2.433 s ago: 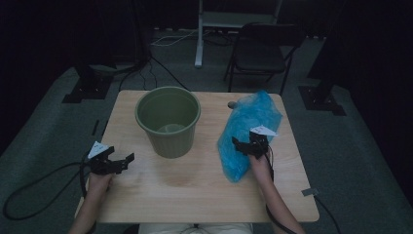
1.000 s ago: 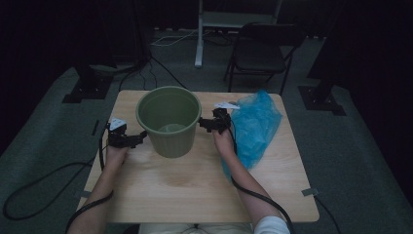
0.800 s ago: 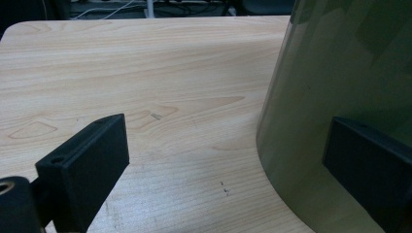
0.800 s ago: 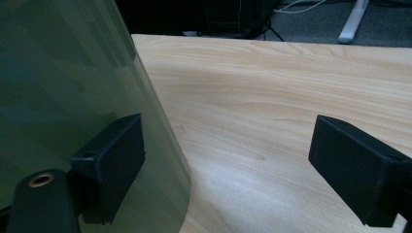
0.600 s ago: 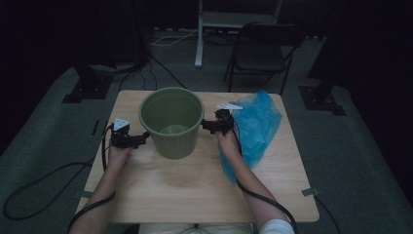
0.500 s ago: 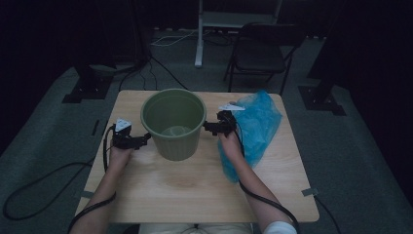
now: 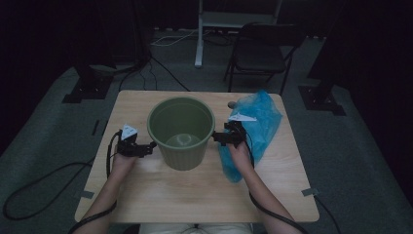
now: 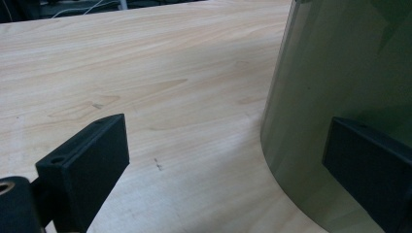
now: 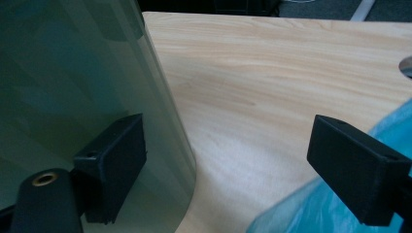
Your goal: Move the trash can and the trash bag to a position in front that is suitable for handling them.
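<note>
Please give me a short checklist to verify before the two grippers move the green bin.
1. Left gripper open beside the bin: ok.
2. Right gripper open on the bin's other side: ok.
3. Jaws closed on the bin wall: not ok, both stand wide.
4. Bin upright on the table: ok.
5. Blue bag out of the right jaws: cannot tell, it lies very near one jaw.
6. Bin empty: cannot tell.
</note>
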A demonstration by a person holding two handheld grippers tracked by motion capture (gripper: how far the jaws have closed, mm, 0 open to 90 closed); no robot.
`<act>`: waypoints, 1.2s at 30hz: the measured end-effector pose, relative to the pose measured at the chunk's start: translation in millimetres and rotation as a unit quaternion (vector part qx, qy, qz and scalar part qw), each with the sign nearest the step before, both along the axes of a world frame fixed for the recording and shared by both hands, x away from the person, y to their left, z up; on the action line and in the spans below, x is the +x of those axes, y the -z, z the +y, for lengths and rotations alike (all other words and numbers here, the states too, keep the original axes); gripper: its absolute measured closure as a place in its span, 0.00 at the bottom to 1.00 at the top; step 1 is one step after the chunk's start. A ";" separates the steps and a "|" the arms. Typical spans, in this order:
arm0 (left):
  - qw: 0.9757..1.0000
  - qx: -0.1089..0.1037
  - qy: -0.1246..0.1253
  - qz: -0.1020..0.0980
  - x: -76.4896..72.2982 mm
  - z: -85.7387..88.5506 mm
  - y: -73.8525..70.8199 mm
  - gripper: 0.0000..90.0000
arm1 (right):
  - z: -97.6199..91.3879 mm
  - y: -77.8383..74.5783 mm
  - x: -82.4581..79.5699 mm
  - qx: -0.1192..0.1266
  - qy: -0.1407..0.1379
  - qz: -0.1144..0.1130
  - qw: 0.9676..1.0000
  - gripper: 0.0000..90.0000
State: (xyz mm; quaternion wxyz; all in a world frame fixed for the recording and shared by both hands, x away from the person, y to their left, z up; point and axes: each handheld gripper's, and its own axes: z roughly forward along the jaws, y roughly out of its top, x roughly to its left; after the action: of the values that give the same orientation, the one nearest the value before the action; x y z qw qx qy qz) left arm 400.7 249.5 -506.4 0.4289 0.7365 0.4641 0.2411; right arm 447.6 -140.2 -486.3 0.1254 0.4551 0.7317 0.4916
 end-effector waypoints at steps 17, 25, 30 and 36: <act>0.999 0.003 0.042 -0.006 -52.0 -11.1 0.4 0.04 | -19.5 4.0 -52.5 0.014 -0.021 -0.003 1.000 0.16; 0.998 0.014 0.060 -0.008 -76.6 -13.8 -1.1 0.04 | -25.4 4.9 -74.6 0.018 -0.033 -0.002 0.999 0.16; 0.998 0.009 0.066 -0.006 -88.6 -13.4 -0.2 0.04 | -28.6 7.1 -88.9 0.029 -0.045 0.003 0.999 0.16; 0.997 0.009 0.074 -0.008 -99.7 -15.6 0.0 0.04 | -32.6 6.3 -105.4 0.025 -0.052 0.005 0.998 0.16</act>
State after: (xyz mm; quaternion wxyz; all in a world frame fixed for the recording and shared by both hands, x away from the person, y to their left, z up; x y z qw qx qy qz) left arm 300.9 233.9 -506.4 0.4422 0.7708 0.4030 0.2190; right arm 342.3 -172.8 -492.5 0.0844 0.4215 0.7428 0.5133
